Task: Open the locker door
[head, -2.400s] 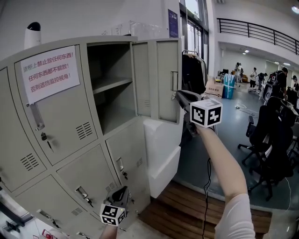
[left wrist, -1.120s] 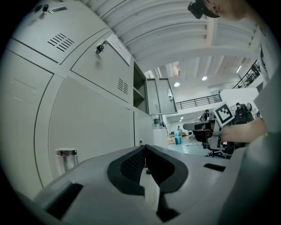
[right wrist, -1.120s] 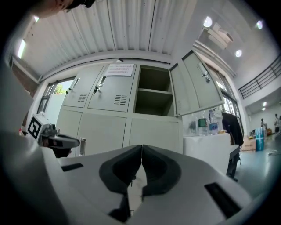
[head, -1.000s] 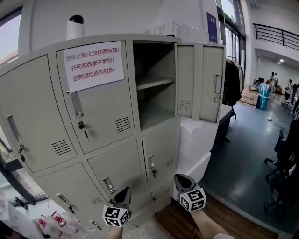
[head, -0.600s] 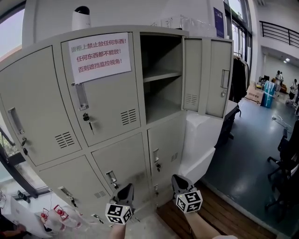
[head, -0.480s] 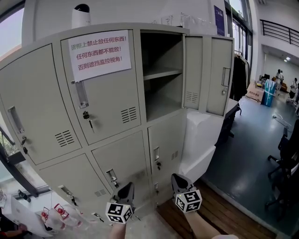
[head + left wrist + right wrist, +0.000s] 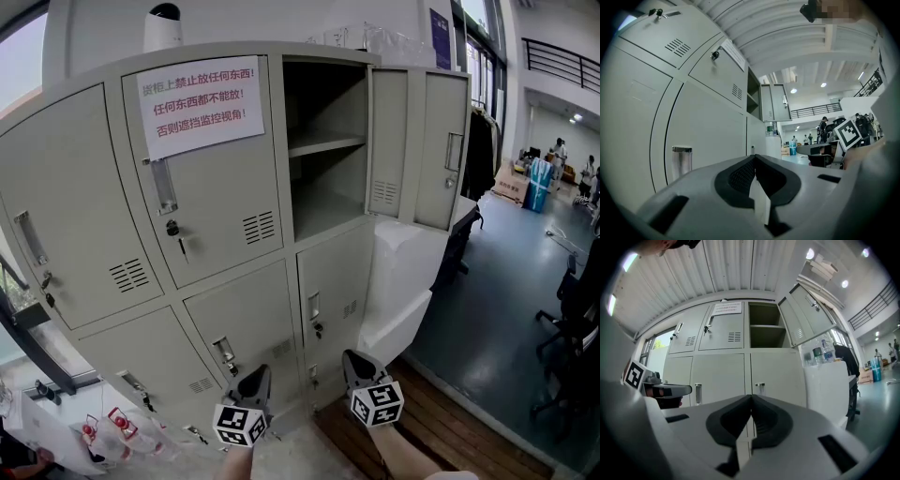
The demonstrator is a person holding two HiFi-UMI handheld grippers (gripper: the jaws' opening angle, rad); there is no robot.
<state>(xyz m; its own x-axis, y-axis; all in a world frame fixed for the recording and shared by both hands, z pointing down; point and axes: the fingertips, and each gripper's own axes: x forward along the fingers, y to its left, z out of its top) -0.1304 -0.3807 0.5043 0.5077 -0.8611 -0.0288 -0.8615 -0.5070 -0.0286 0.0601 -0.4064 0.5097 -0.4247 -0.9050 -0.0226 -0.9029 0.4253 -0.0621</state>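
The grey locker bank fills the head view. Its upper right door (image 7: 419, 150) stands swung open to the right, handle outward, showing an empty compartment (image 7: 323, 187) with one shelf. The same door (image 7: 806, 317) appears in the right gripper view and, far off, the door (image 7: 774, 102) in the left gripper view. My left gripper (image 7: 253, 378) and right gripper (image 7: 354, 361) hang low before the bottom lockers, side by side, touching nothing. Left gripper (image 7: 755, 159) and right gripper (image 7: 751, 399) each have their jaws pressed together, shut and empty.
A paper notice (image 7: 199, 105) is taped to the upper middle door. A white cabinet (image 7: 403, 281) stands right of the lockers, under the open door. Office chairs (image 7: 574, 319) stand at the far right, wooden flooring (image 7: 450, 422) below. Plastic bags (image 7: 112, 431) lie at lower left.
My right gripper has come away from the open door's handle and sunk low beside the left one. The door stays open. The left gripper has hardly moved.
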